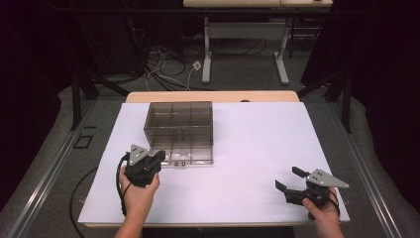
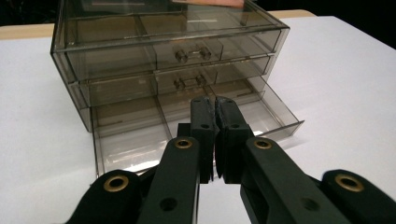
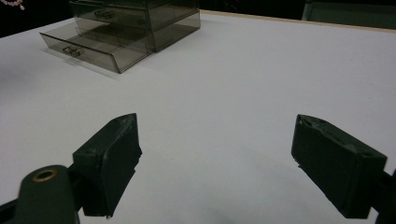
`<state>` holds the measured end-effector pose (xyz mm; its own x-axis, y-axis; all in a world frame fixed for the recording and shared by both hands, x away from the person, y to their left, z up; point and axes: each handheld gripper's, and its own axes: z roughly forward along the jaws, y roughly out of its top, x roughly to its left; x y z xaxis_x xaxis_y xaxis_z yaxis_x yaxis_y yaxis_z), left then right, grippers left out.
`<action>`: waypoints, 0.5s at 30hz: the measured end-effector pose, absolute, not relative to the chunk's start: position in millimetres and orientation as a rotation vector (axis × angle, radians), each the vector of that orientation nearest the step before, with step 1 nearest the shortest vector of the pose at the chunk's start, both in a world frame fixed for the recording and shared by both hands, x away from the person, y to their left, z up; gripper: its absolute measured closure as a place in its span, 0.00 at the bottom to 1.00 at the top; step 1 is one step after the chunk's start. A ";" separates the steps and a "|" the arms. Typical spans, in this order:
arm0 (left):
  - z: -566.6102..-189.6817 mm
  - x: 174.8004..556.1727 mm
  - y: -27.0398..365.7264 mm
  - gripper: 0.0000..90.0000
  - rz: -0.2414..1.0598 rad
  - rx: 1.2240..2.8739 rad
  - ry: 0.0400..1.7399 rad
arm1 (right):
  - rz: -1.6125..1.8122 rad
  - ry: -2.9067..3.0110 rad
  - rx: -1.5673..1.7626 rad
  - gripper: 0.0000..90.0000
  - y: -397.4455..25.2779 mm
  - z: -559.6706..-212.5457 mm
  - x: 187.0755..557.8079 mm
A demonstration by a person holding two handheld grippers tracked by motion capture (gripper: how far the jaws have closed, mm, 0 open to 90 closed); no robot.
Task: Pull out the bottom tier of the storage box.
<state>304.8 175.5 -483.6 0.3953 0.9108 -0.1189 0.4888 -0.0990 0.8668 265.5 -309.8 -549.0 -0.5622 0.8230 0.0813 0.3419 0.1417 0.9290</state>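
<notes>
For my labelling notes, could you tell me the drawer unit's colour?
Smoky translucent grey drawer unit, clearest in the left gripper view.

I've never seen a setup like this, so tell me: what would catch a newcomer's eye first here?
Probably the smoky see-through drawer box toward the back left of the white table, with its bottom drawer pulled out and looking empty. Next, the left gripper, jaws pressed together right at that drawer's front, and the right gripper resting wide open at the table's near right corner.

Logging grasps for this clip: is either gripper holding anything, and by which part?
The left gripper is shut at the bottom drawer's front handle; the handle itself is hidden. The right gripper is open, holding nothing.
</notes>
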 end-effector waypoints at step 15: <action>-481.0 324.0 162.9 0.97 0.567 1.734 1.220 | 1.408 1.979 1.110 0.16 -309.9 -549.2 265.6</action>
<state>324.0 162.9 -481.0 0.4050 0.9053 -0.1281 0.4861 -0.0945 0.8688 265.6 -309.9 -549.2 -0.5642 0.8220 0.0778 0.3428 0.1475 0.9277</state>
